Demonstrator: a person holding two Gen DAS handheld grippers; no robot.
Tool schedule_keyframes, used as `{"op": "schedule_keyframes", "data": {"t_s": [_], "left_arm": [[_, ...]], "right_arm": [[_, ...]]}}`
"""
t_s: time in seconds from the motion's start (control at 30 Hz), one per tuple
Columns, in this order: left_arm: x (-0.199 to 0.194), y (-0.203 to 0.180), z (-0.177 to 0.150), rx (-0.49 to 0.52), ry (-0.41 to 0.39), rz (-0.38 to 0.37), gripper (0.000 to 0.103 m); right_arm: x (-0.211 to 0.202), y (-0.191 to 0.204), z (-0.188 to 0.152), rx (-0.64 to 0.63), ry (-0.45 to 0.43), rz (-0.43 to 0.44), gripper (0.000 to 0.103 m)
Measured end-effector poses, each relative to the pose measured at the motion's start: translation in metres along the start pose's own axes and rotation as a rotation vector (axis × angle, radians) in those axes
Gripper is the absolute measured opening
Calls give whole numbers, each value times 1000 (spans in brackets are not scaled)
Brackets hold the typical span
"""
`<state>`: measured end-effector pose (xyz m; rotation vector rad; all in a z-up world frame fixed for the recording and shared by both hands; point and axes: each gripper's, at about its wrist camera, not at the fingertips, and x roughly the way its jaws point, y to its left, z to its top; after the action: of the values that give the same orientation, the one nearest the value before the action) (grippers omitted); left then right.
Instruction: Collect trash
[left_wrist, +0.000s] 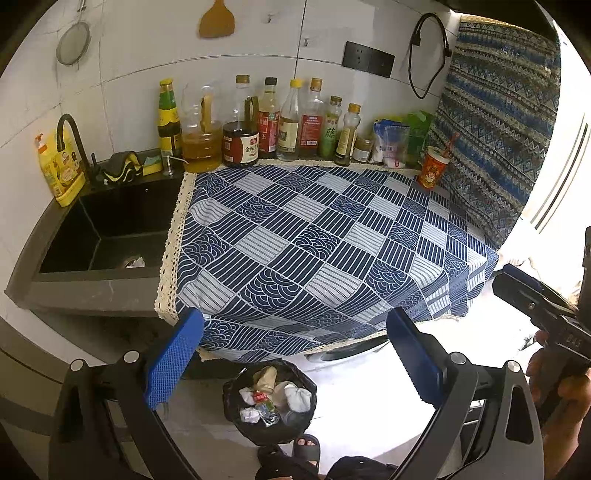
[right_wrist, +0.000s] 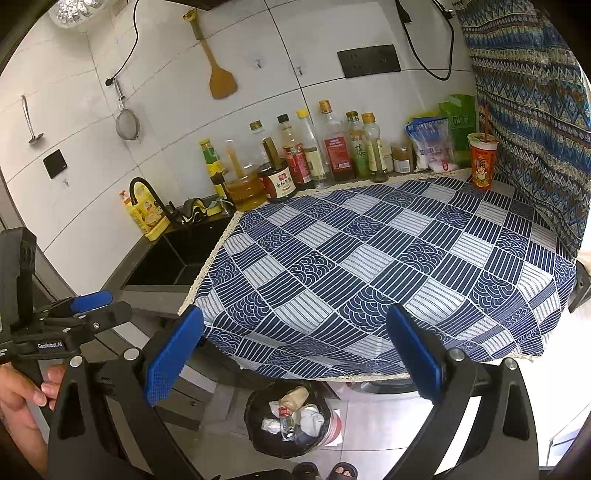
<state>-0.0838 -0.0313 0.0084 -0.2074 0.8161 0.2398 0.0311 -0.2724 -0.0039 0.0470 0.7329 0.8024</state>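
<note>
left wrist view: the left gripper (left_wrist: 295, 354) has its blue pads spread wide with nothing between them. past and above the fingertips lies the blue patterned cloth (left_wrist: 325, 243) over the counter, bare of loose trash. below the gap between the pads, on the floor, sits the trash bin (left_wrist: 271, 402) with a black liner, holding crumpled paper, a small red item and a bit of clear plastic; the single pieces are hard to tell apart. a sandalled foot (left_wrist: 306, 448) shows just under the bin, cut off by the frame edge. far ahead and to the right of the pads stands a red paper cup (left_wrist: 432, 168) with a straw, at the cloth's back corner. ahead left is the dark sink (left_wrist: 107, 229); something pale lies at its drain, too small to name. at the right edge the right gripper (left_wrist: 517, 291) enters side-on, its body cut off; its pads cannot be read here.

right wrist view: the right gripper (right_wrist: 295, 354) is likewise spread wide and empty. the bin (right_wrist: 291, 421) lies below the gap, its far rim hidden under the cloth's (right_wrist: 388, 266) hanging edge. the cup (right_wrist: 482, 162) stands far ahead right. at the left, the left gripper (right_wrist: 92, 306) shows side-on, held by a hand (right_wrist: 22, 395) partly cut off.
</note>
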Motion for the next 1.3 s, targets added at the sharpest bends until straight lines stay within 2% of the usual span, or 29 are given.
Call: {"op": "schedule_keyframes", "data": {"t_s": [0.4,1.3], "left_arm": [[0,-1,0,-14,11,28,96],[13,7,6,-31,30,17,96]], "right_arm": [[2,-8,-3,14,20,10,98],[6,-21,-4,42,27,-15,98]]}}
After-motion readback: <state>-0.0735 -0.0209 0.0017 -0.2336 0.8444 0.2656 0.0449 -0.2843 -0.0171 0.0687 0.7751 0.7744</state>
